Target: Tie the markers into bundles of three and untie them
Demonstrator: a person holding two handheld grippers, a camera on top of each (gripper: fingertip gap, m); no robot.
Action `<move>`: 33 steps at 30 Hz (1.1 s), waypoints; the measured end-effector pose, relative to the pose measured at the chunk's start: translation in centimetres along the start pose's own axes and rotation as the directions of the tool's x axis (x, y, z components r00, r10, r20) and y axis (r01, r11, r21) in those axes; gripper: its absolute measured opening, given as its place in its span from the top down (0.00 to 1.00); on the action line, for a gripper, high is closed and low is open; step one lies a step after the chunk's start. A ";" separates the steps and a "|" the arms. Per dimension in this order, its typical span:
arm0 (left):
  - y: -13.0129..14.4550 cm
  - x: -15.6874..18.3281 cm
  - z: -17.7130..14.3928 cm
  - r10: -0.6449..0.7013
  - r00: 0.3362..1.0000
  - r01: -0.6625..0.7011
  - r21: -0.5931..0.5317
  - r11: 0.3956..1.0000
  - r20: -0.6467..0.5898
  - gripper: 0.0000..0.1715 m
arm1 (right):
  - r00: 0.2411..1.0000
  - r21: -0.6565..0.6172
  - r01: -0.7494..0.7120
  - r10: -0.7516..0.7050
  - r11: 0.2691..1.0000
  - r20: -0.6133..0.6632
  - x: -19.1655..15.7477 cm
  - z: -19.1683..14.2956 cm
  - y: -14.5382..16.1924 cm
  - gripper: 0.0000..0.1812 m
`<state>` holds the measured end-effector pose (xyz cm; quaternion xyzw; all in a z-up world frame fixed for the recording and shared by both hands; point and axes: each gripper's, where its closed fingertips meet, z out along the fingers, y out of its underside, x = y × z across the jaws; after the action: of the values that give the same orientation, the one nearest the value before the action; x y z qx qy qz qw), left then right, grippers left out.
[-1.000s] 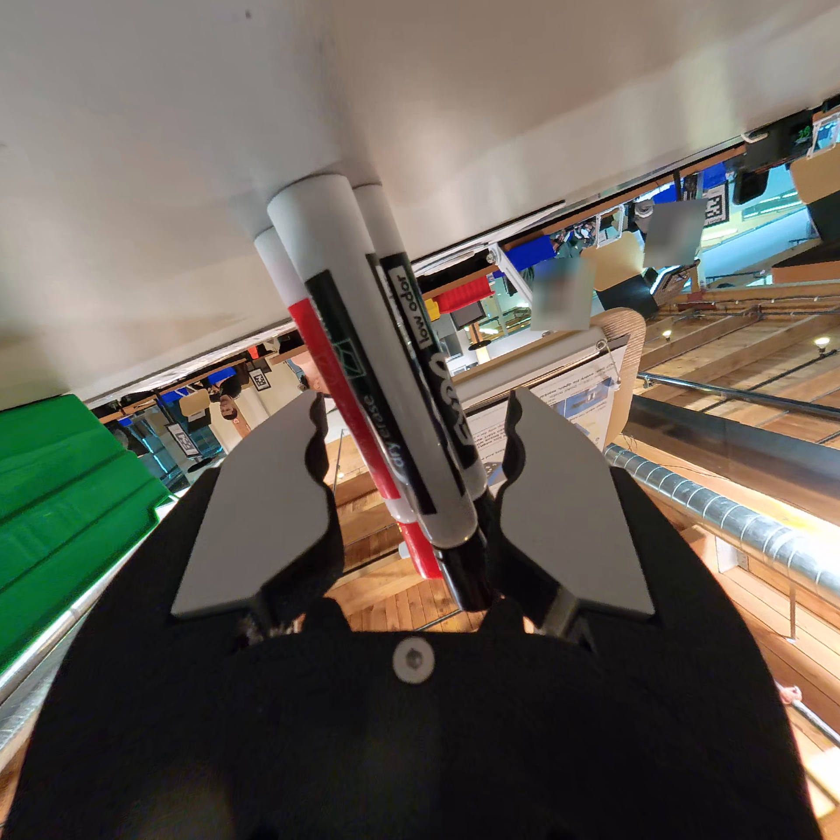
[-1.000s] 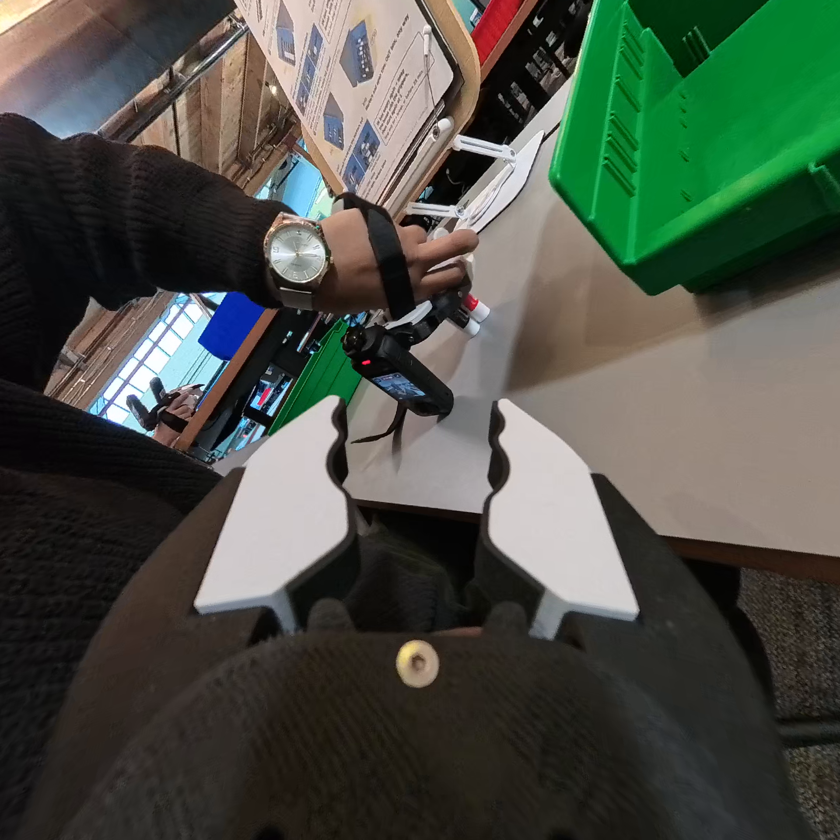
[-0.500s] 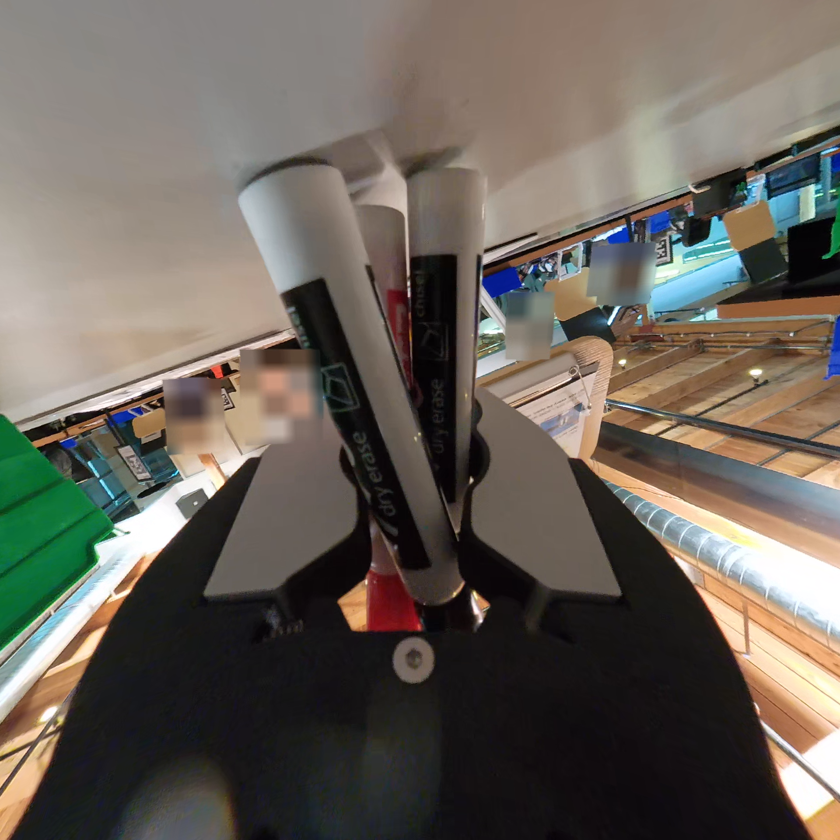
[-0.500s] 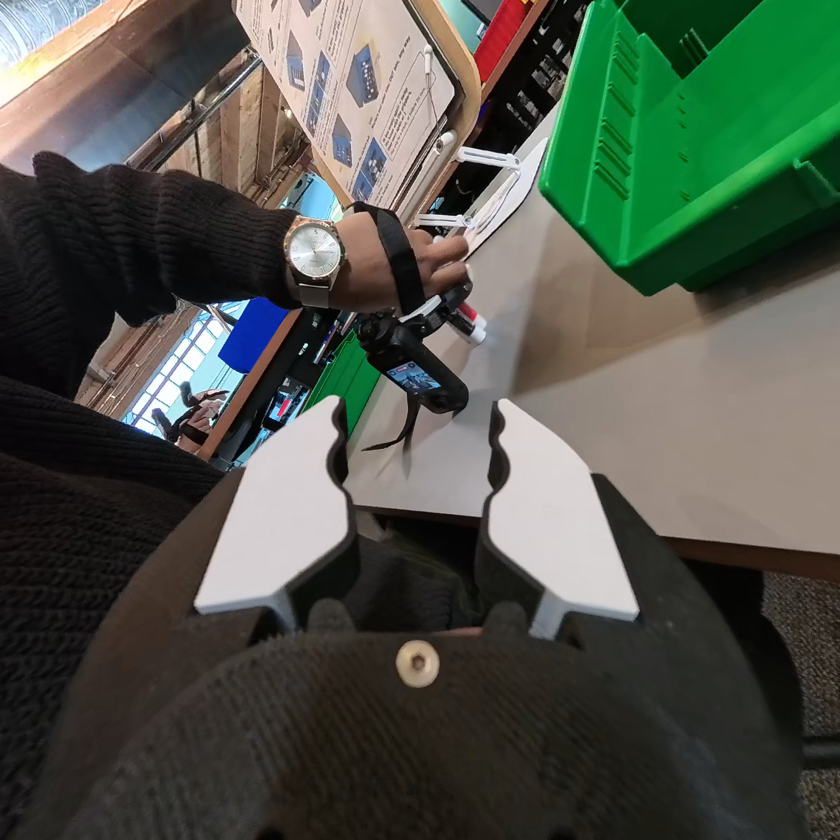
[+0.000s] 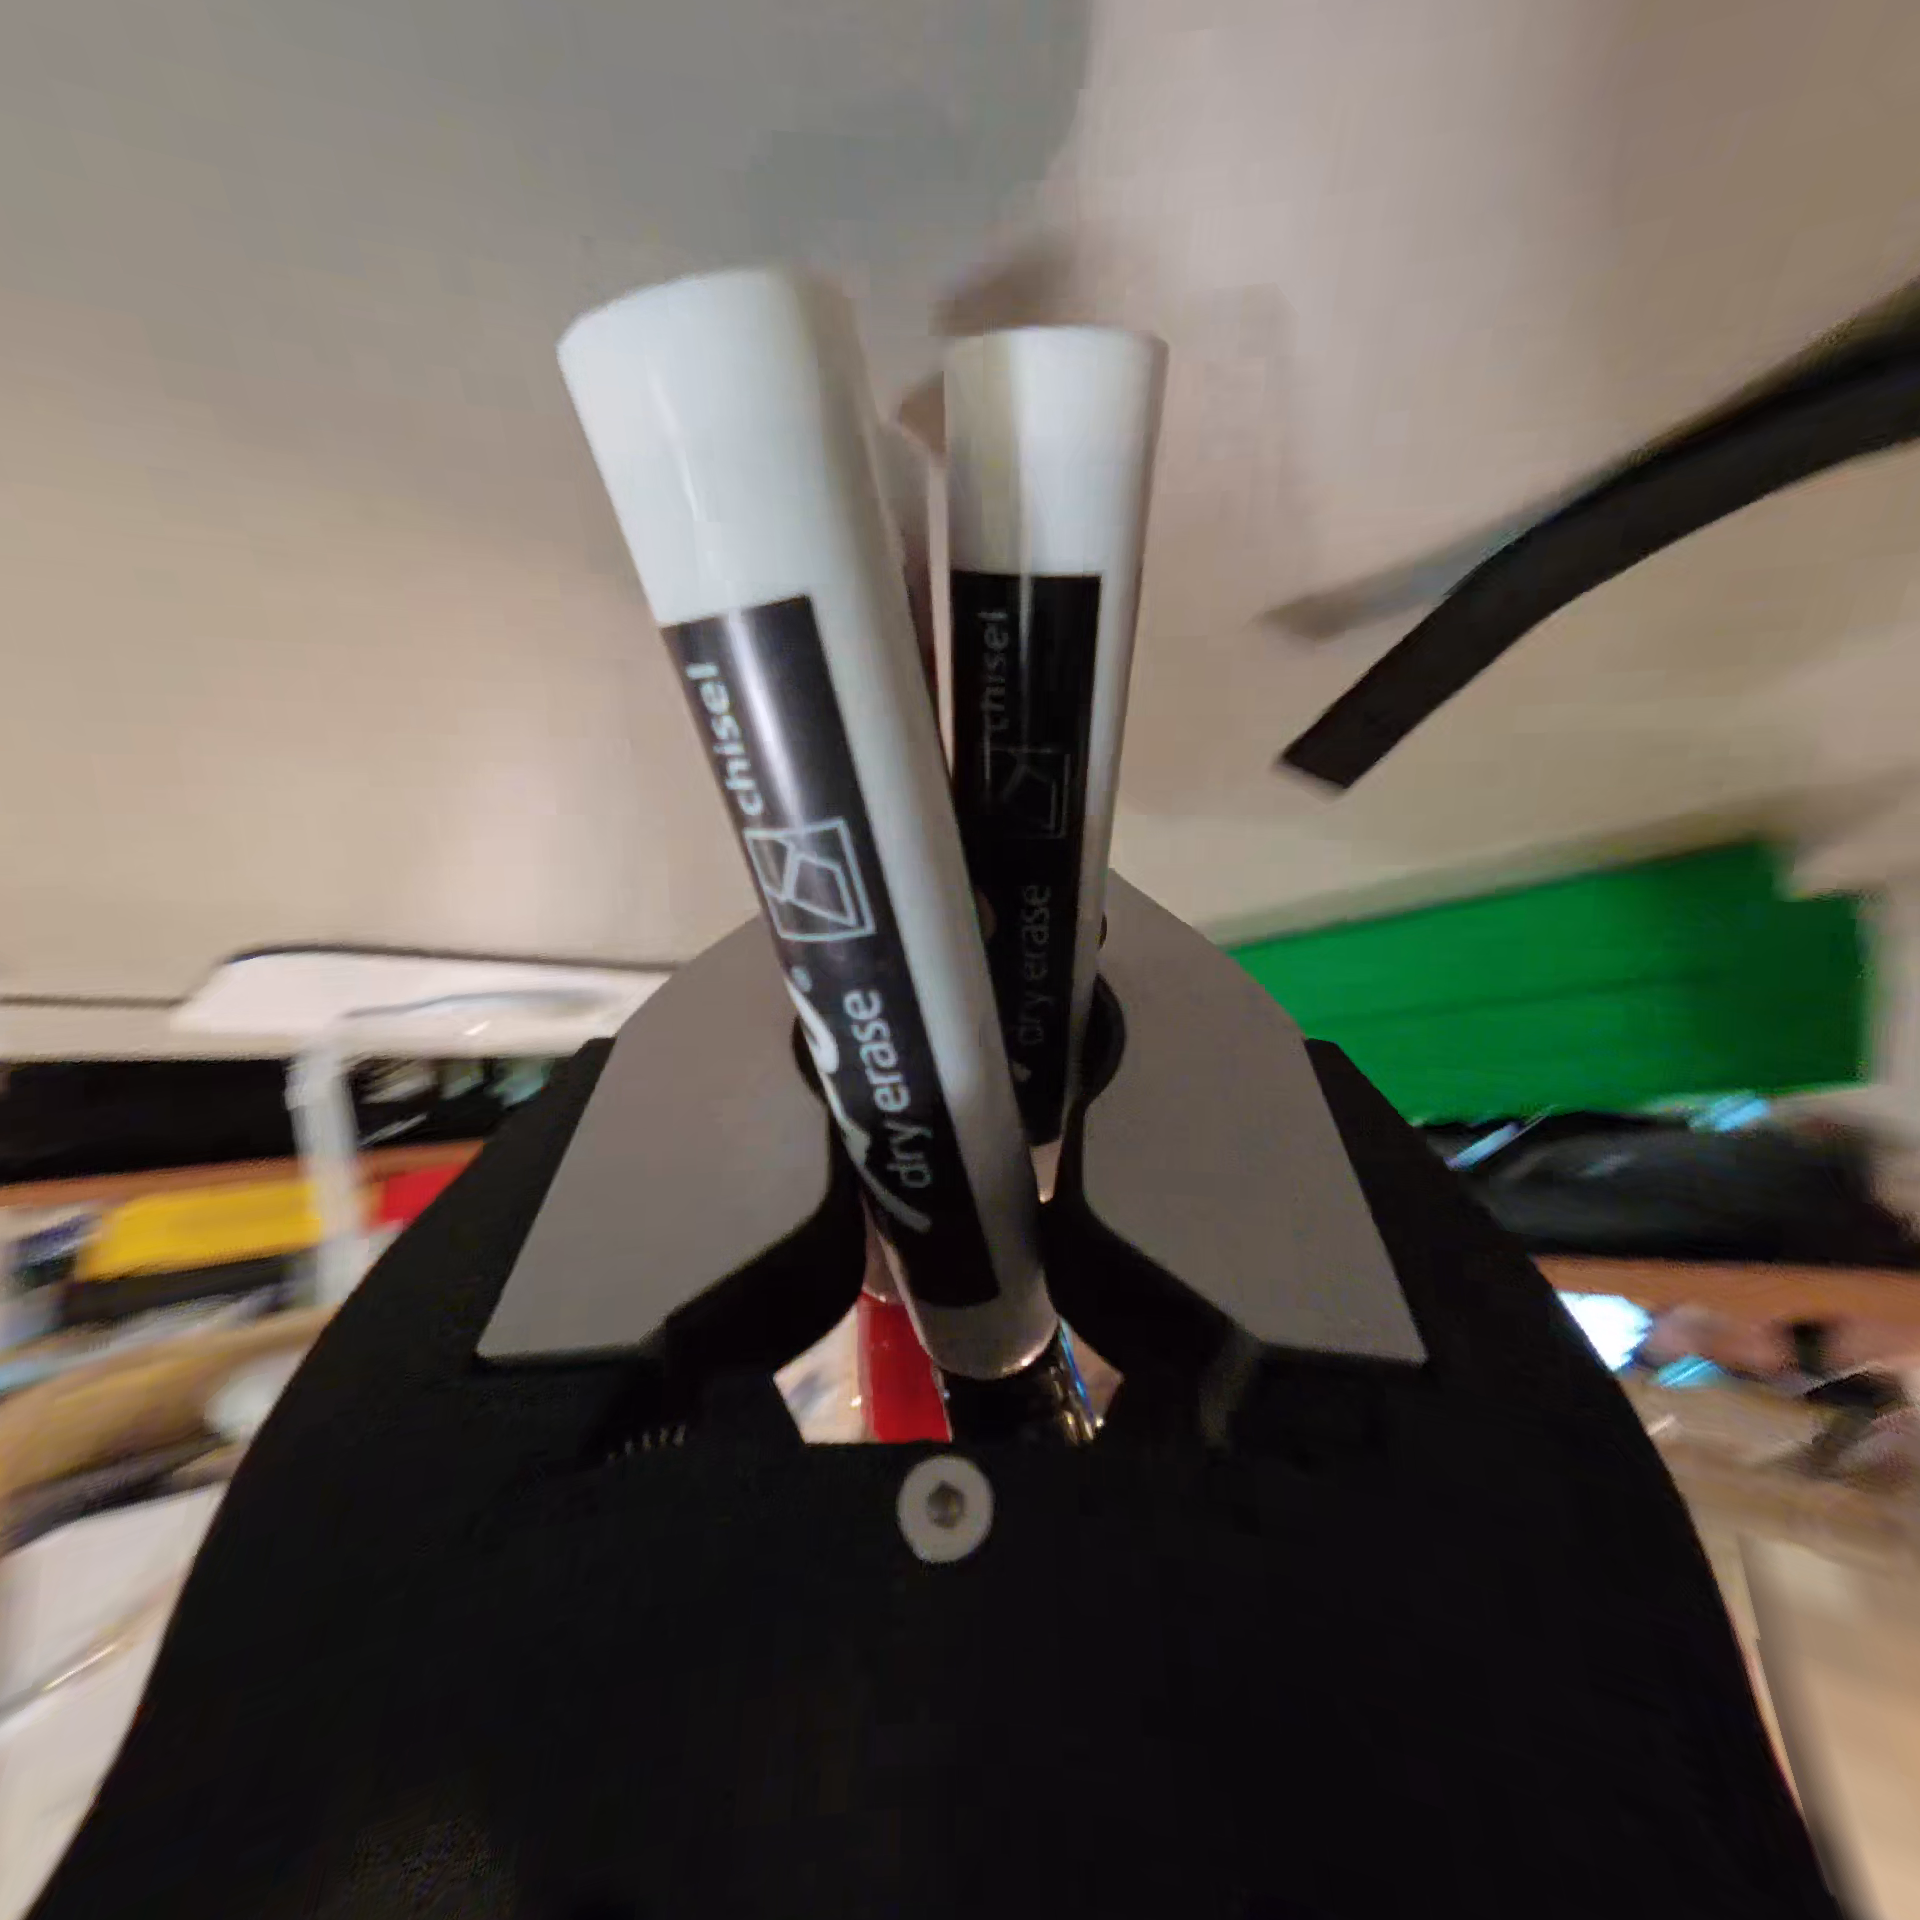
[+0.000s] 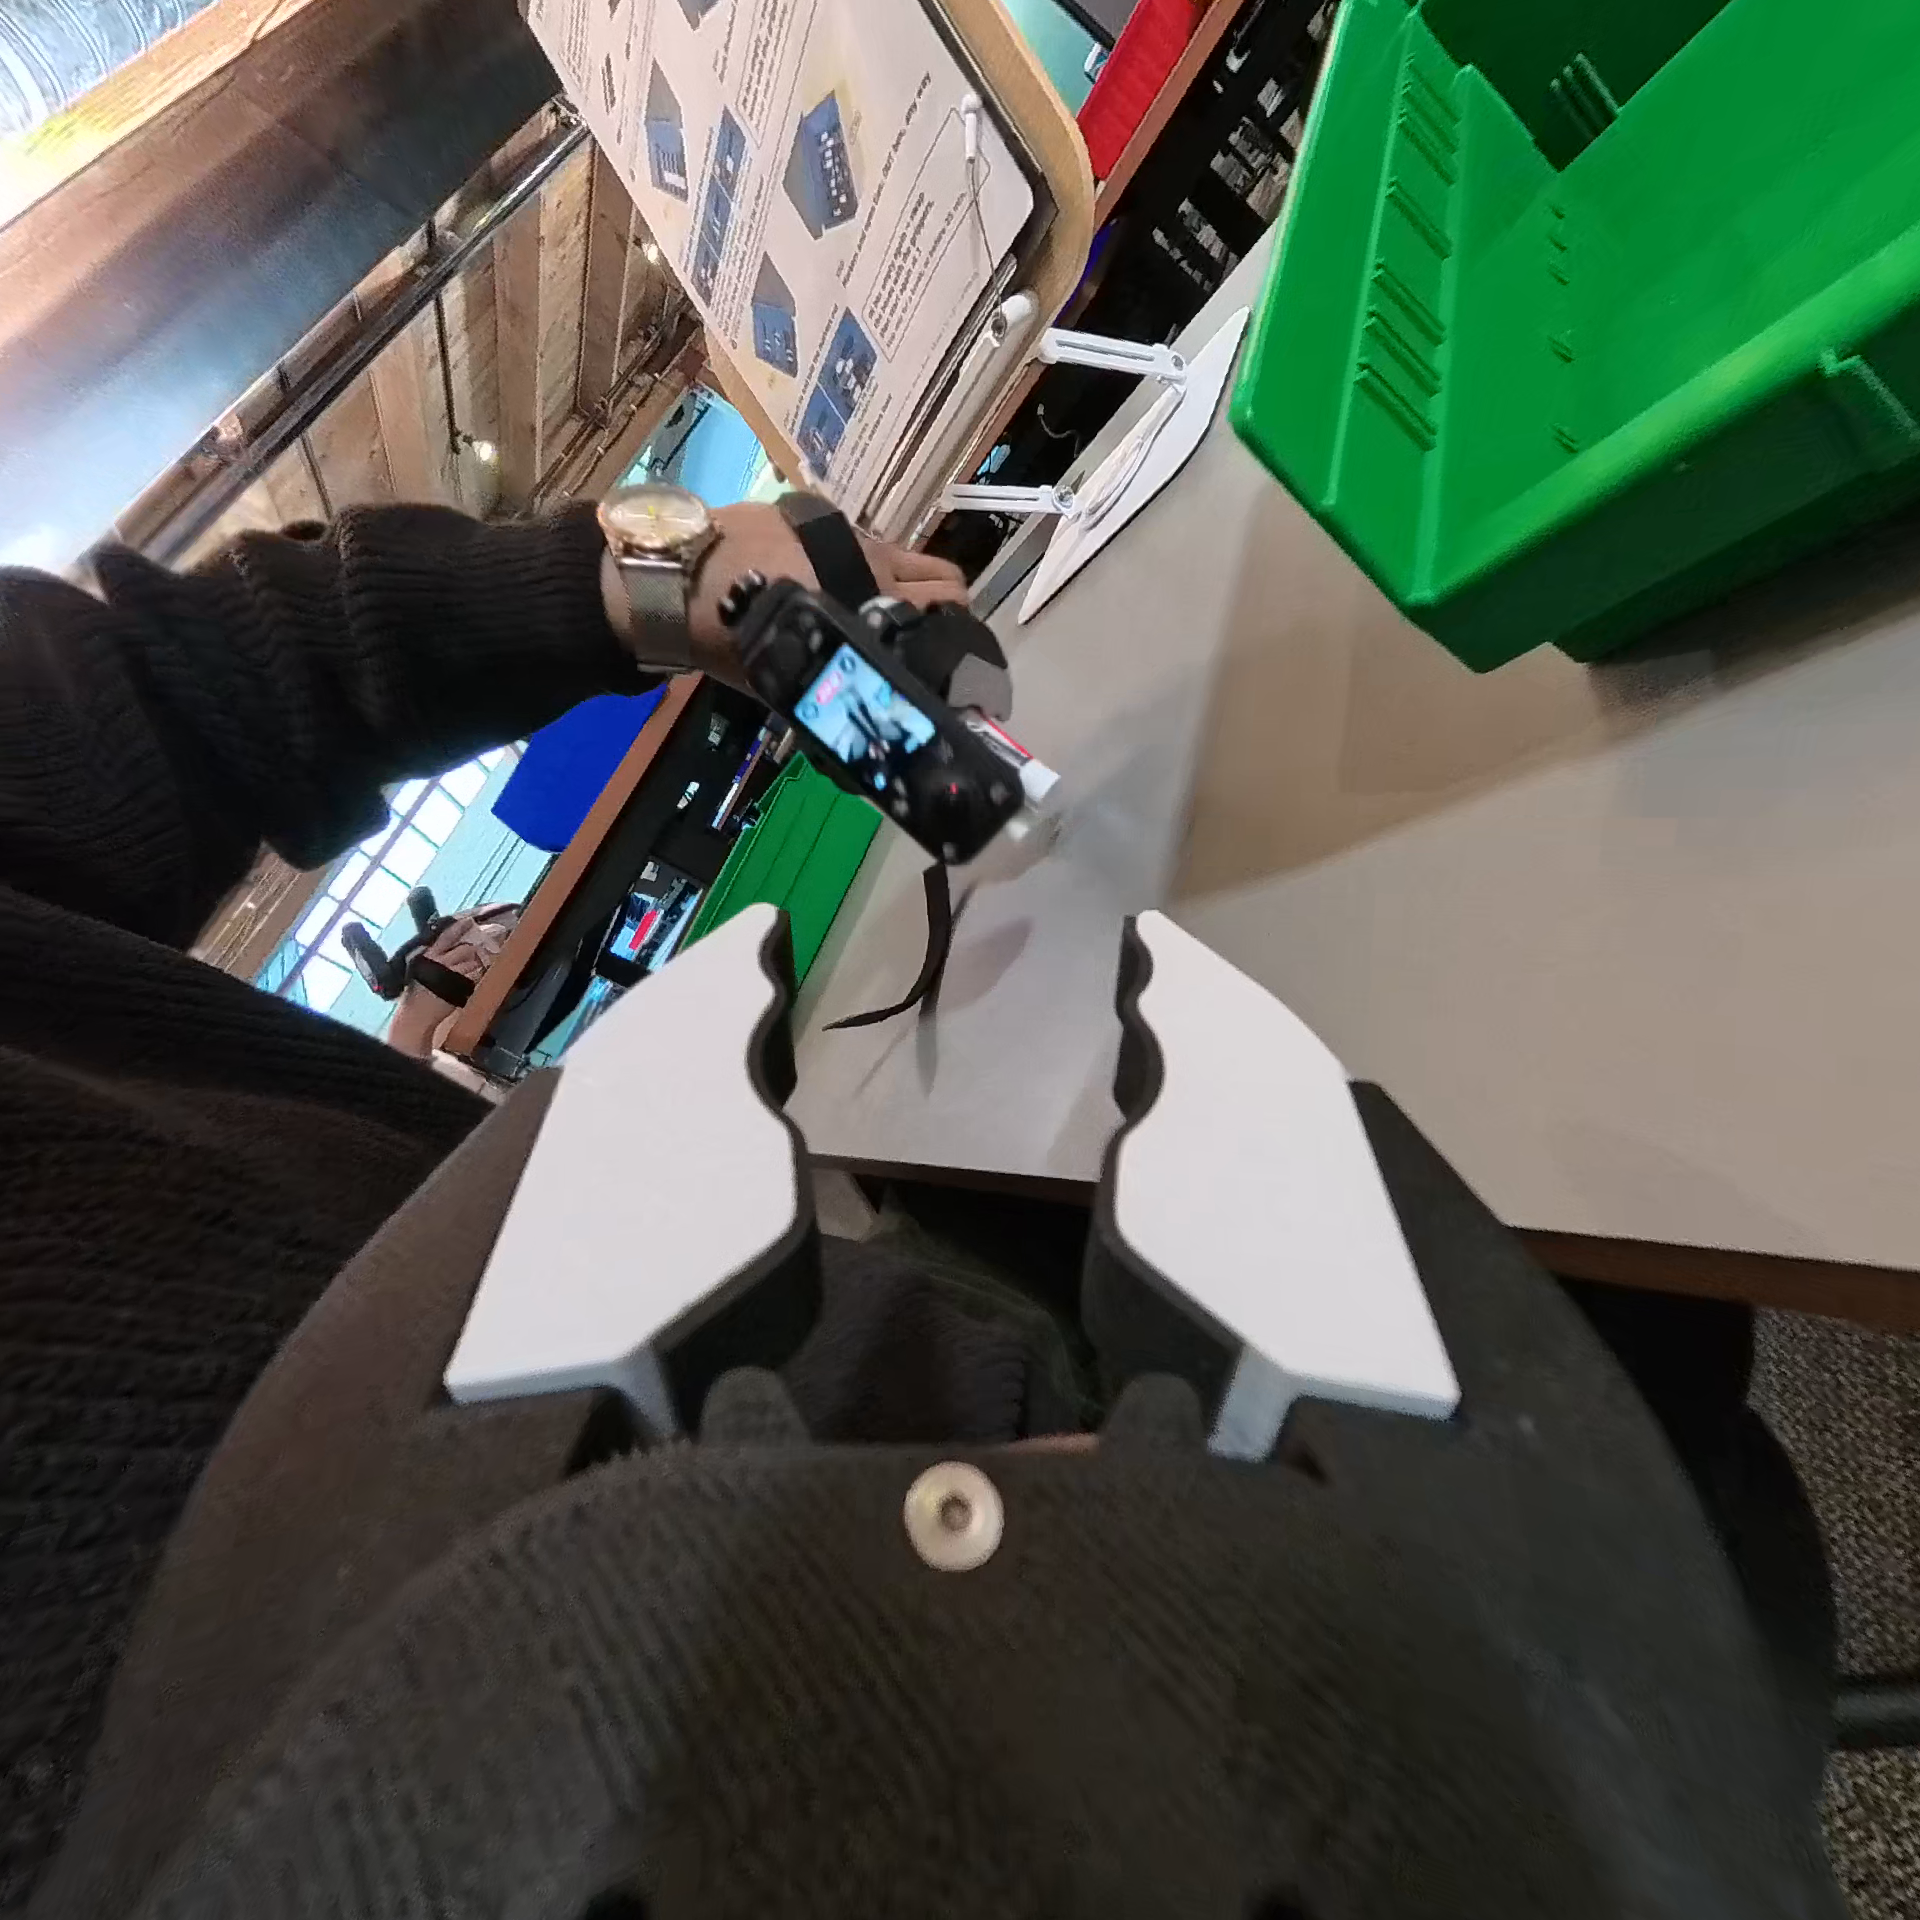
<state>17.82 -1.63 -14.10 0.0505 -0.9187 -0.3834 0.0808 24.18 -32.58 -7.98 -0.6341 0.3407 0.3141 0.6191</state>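
Note:
In the left wrist view my left gripper [image 5: 940,925] is shut on three markers held as a bunch. Two white markers with black labels [image 5: 790,727] [image 5: 1039,623] point away from me, and a red one [image 5: 899,1371] shows behind them near the palm. Their far ends point at the pale table [image 5: 312,416]. The right wrist view shows this gripper [image 6: 966,665] from afar in a person's hand, markers [image 6: 1018,758] angled down over the table [image 6: 1455,935]. My right gripper [image 6: 951,935] is open and empty at the table's near edge.
A green bin [image 6: 1610,312] stands at the table's far right and also shows in the left wrist view [image 5: 1538,997]. A poster board on a white stand [image 6: 1132,468] is at the back. A black strap [image 5: 1558,582] hangs by the left gripper.
The left gripper has closed on the three markers and swung round with them, so its view is blurred. The right gripper has stayed open and barely moved.

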 end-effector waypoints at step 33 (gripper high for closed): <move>-4.6 8.9 -1.7 -0.380 0.680 0.731 0.623 0.279 -0.627 0.74 | 0.876 -0.268 0.470 -0.408 0.841 0.257 -7.4 17.4 4.6 0.69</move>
<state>9.51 -7.37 -15.22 0.4755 -0.8680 0.1256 0.0684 16.59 -14.91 -5.13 -0.7550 0.0693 0.2734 0.5920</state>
